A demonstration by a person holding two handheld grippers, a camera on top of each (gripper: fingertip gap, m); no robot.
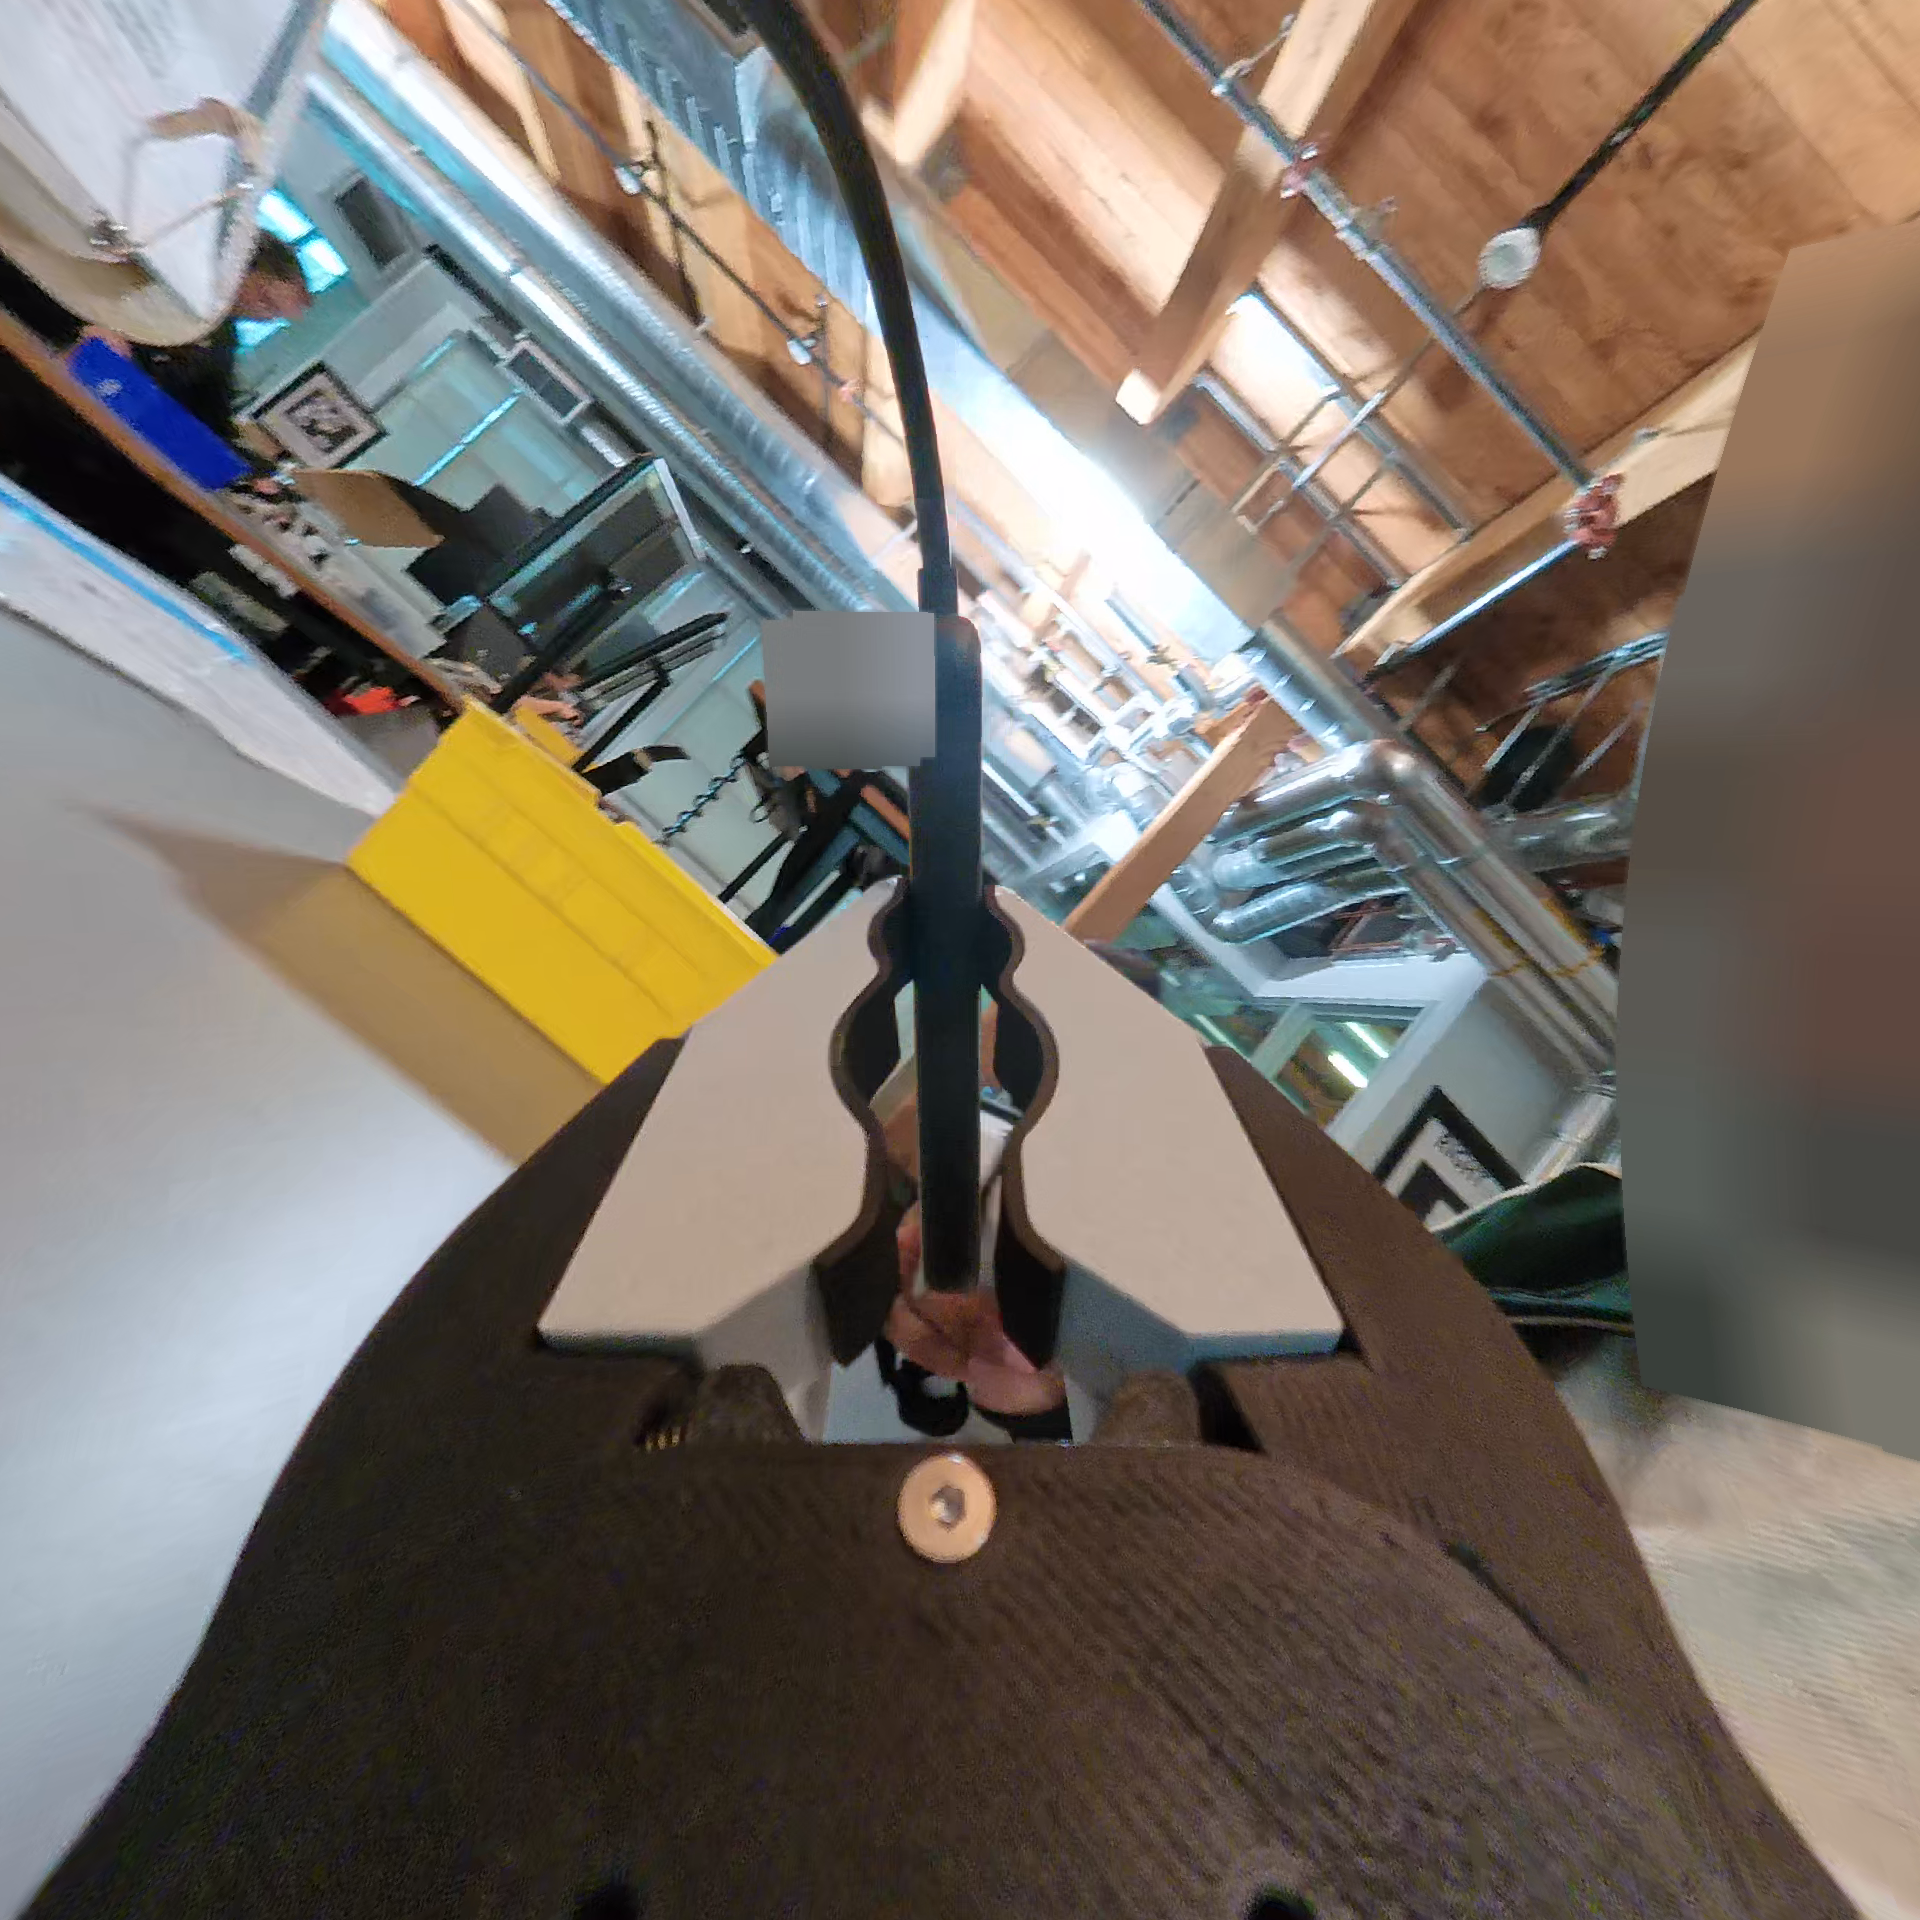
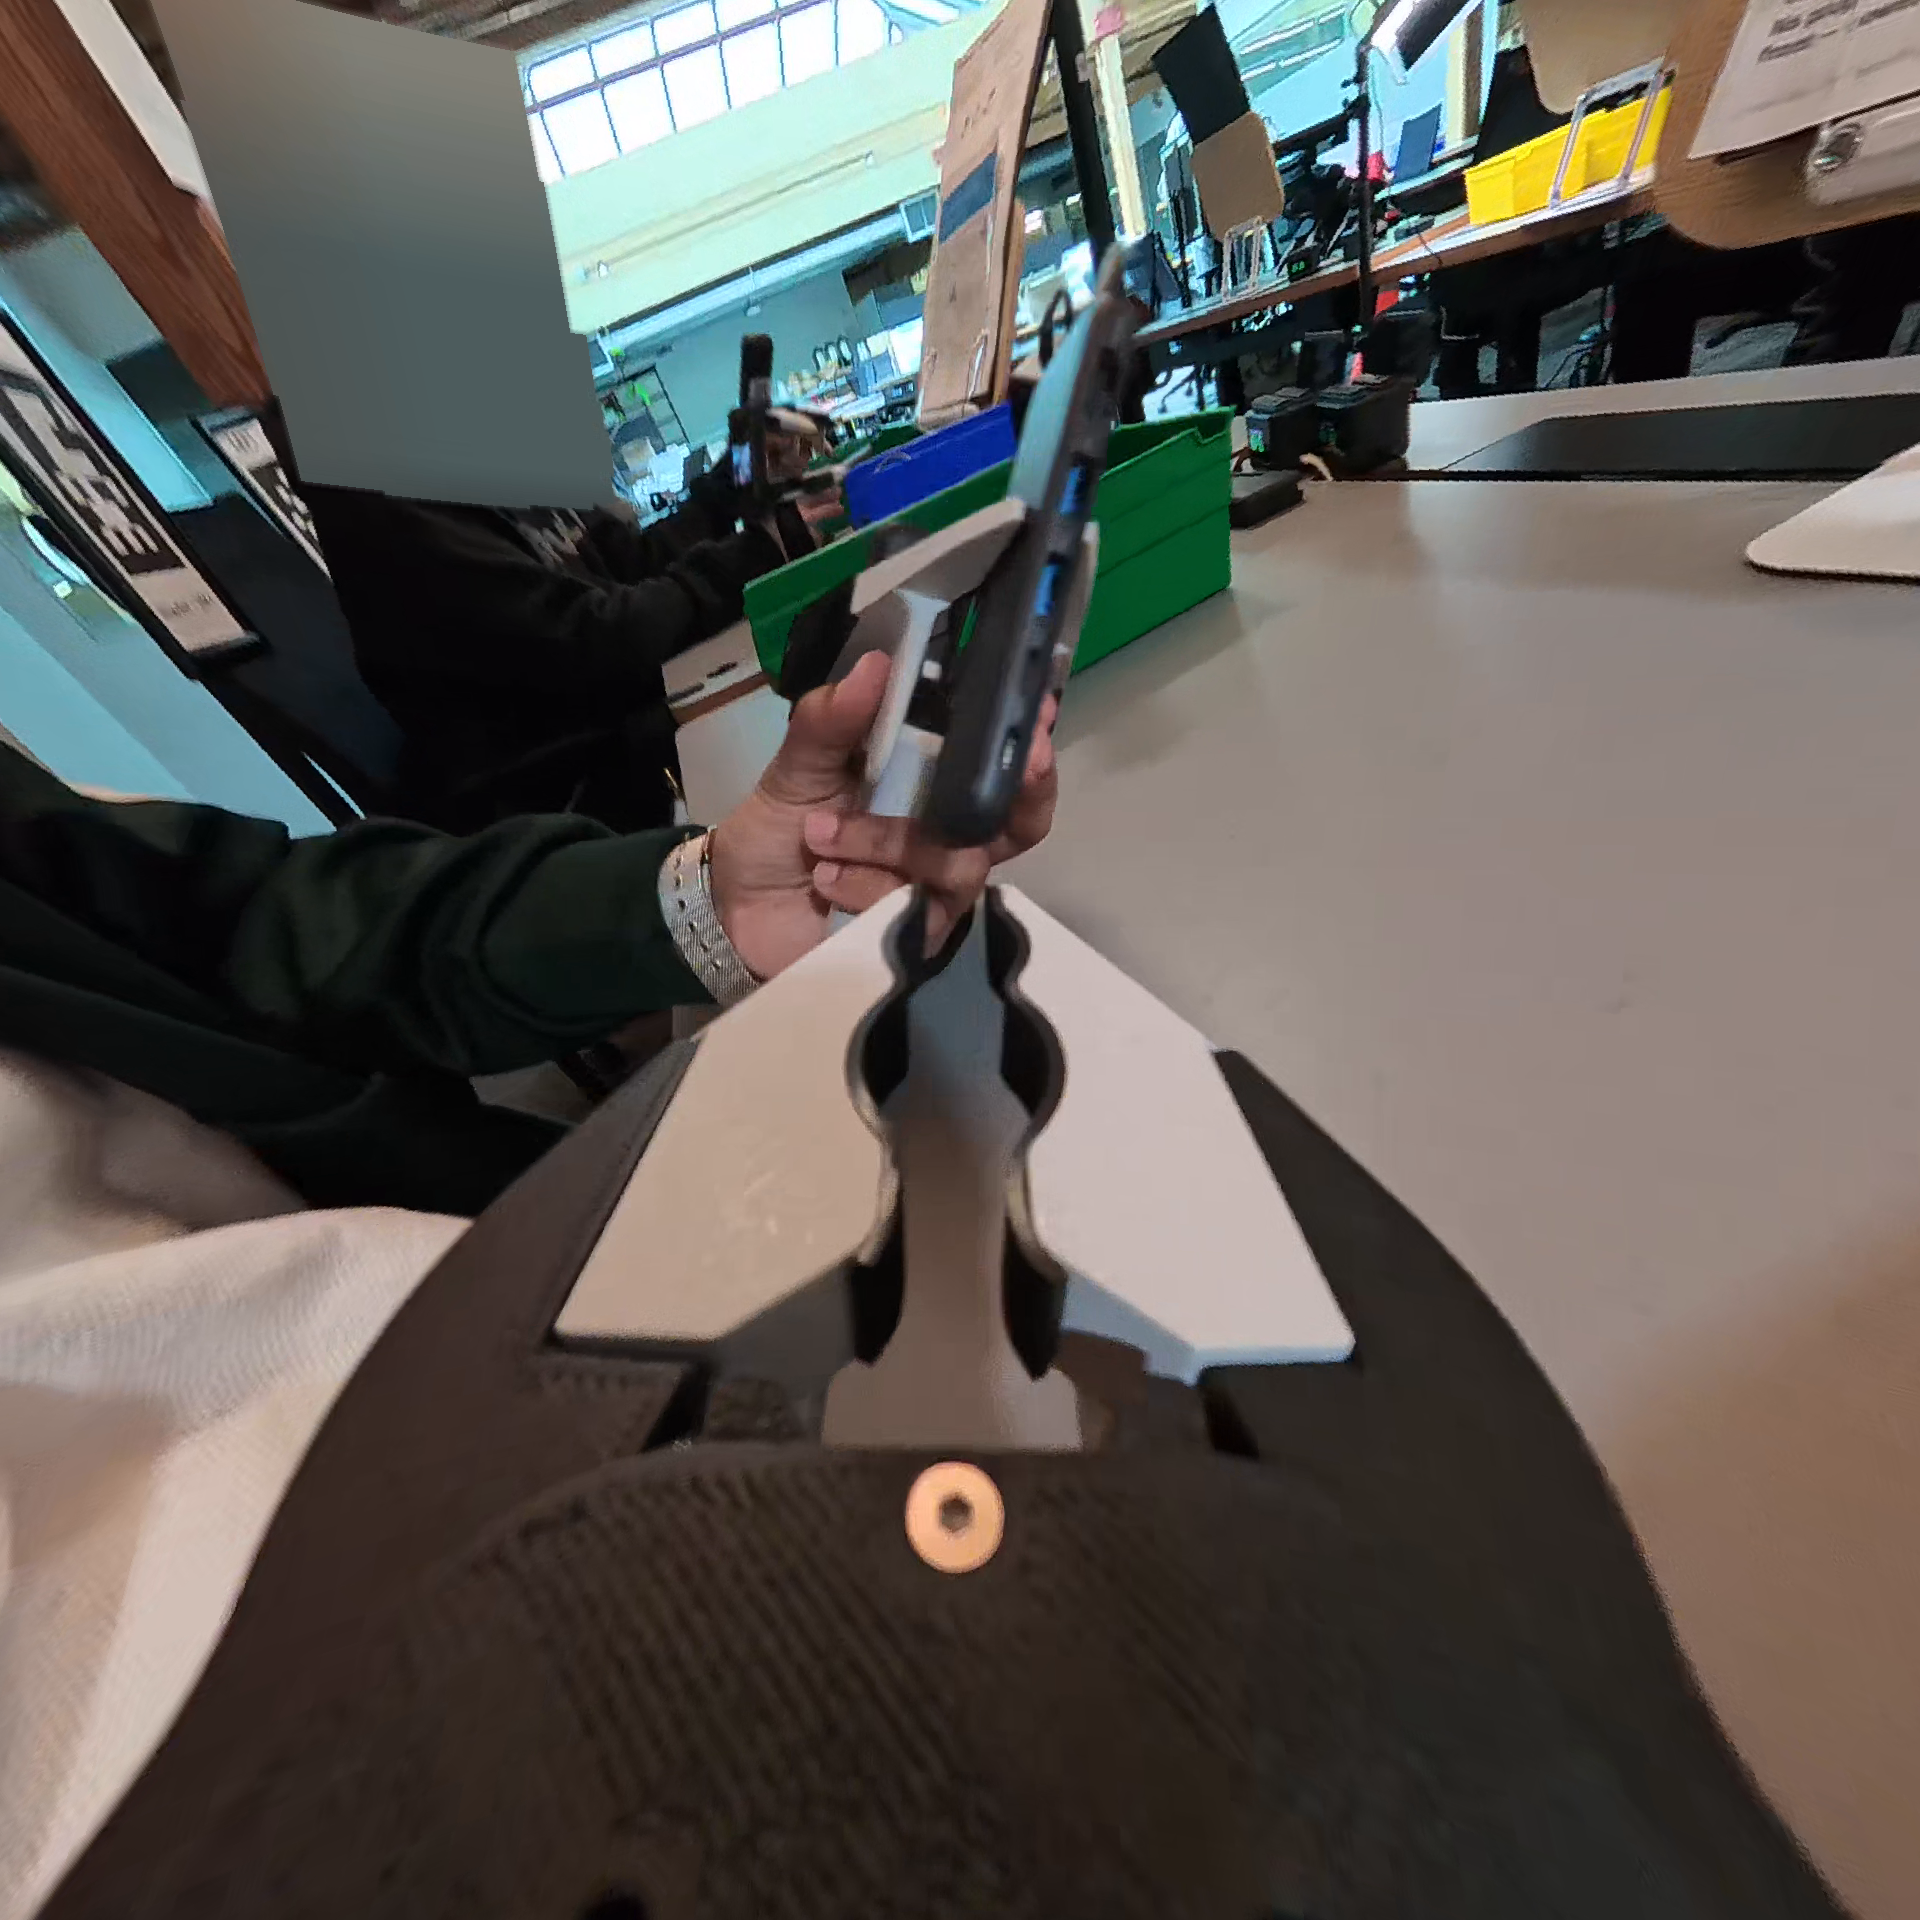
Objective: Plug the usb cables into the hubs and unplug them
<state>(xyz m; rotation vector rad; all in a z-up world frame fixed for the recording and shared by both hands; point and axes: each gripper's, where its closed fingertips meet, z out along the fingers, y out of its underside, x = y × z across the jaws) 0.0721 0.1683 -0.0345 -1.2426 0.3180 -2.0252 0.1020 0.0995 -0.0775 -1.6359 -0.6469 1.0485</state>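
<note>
My left gripper [image 1: 945, 914] is shut on a thin black USB hub [image 1: 945, 790], seen edge-on, and holds it up in the air. The hub's black cable [image 1: 904, 364] curves up and away to the left. The right wrist view shows that hub [image 2: 1039, 582] as a dark slab with blue ports along its edge, clamped between the left gripper's pale fingers [image 2: 935, 561], with a person's hand [image 2: 790, 842] on the handle. My right gripper [image 2: 954, 914] sits just below that hand, its fingers a narrow gap apart with nothing between them. No loose USB cable shows.
A grey table [image 2: 1455, 831] stretches to the right. A green bin [image 2: 1153, 520] and a blue bin [image 2: 935, 457] stand at its far side. A white flat object [image 2: 1839, 530] lies at the far right. A yellow bin [image 1: 551, 883] stands to the left of the left gripper.
</note>
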